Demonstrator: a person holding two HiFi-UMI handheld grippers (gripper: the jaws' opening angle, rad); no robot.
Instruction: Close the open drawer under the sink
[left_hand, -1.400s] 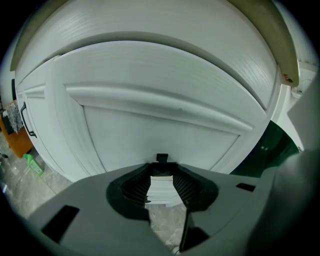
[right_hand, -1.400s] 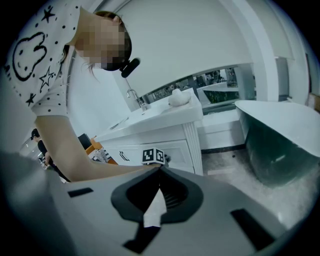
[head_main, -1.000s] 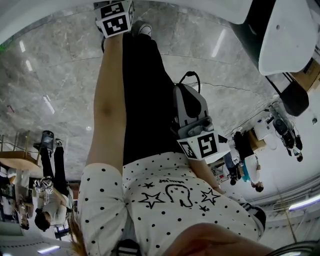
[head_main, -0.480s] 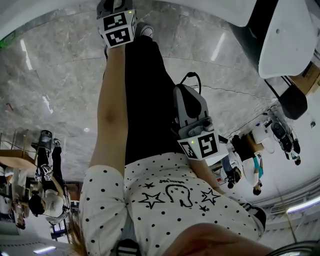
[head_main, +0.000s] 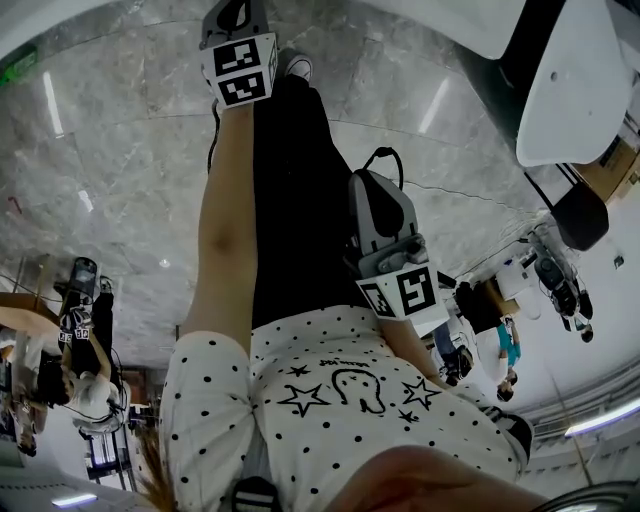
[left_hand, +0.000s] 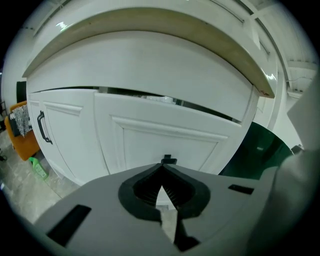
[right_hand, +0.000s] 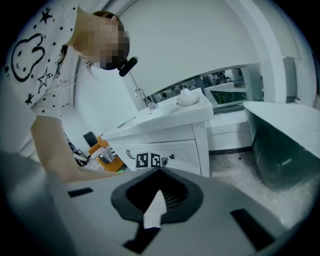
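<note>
Left gripper (left_hand: 162, 169): 2 jaws pressed together, nothing between them. The tips point at the white drawer front (left_hand: 165, 140) in the vanity (right_hand: 165, 117), just under its small black knob (left_hand: 168, 160). A dark gap runs along the front's top edge. Right gripper (right_hand: 161, 169): jaws together, empty, facing the vanity's right corner from well apart.

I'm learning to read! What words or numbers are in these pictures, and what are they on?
Shirt: tiny print above the drawing, too blurred to read.
Left cube and right cube: black-and-white squares, no letters.
Nothing else is readable.
</note>
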